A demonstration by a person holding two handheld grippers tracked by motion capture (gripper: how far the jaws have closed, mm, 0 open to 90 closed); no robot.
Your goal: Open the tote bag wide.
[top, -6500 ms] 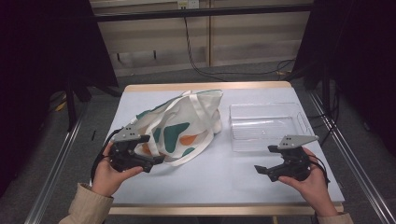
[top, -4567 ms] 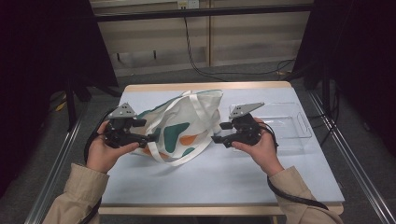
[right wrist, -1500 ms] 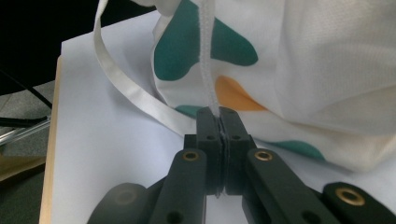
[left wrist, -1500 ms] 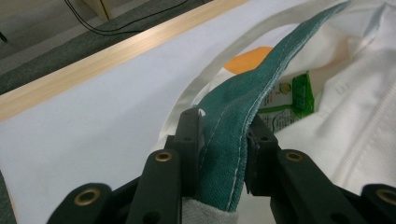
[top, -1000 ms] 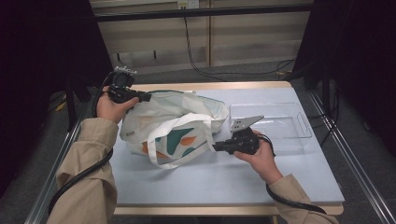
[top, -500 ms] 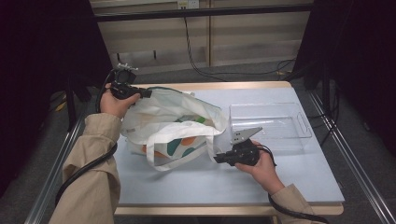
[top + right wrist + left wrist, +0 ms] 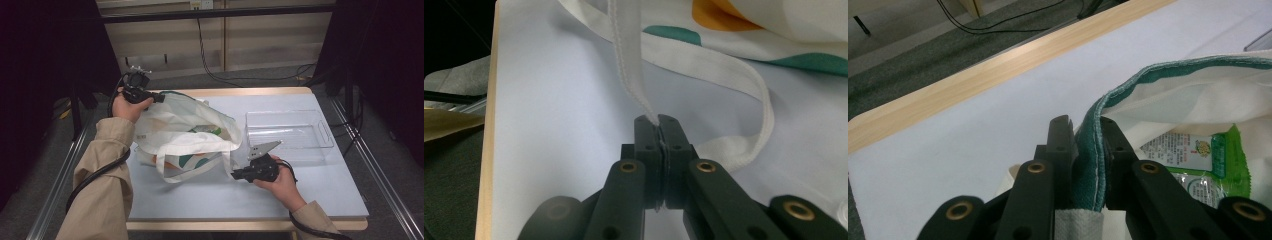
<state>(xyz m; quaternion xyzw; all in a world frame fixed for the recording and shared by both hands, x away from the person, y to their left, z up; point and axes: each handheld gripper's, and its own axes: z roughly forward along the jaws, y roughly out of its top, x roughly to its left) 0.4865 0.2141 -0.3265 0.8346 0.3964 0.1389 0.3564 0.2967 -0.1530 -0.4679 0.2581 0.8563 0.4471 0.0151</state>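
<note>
The tote bag (image 7: 185, 135), of soft cream cloth printed with teal and orange patches, lies on the pale blue table (image 7: 320, 190) just left of the clear plastic tray (image 7: 289, 131). Its long axis is seen running from the table's far left corner toward the near middle, with the mouth held open upward. The left tongs (image 7: 159, 98) are clamped on the bag's green-stitched rim (image 7: 1094, 150) at the far left corner. The right tongs (image 7: 235, 175) are closed on a flat woven strap (image 7: 630, 60) at the bag's near side. A green and white printed packet (image 7: 1208, 155) inside the bag is shown plainly by the left gripper view, and only faintly by the high view. The strap's loop on the table is revealed by the right gripper view.
</note>
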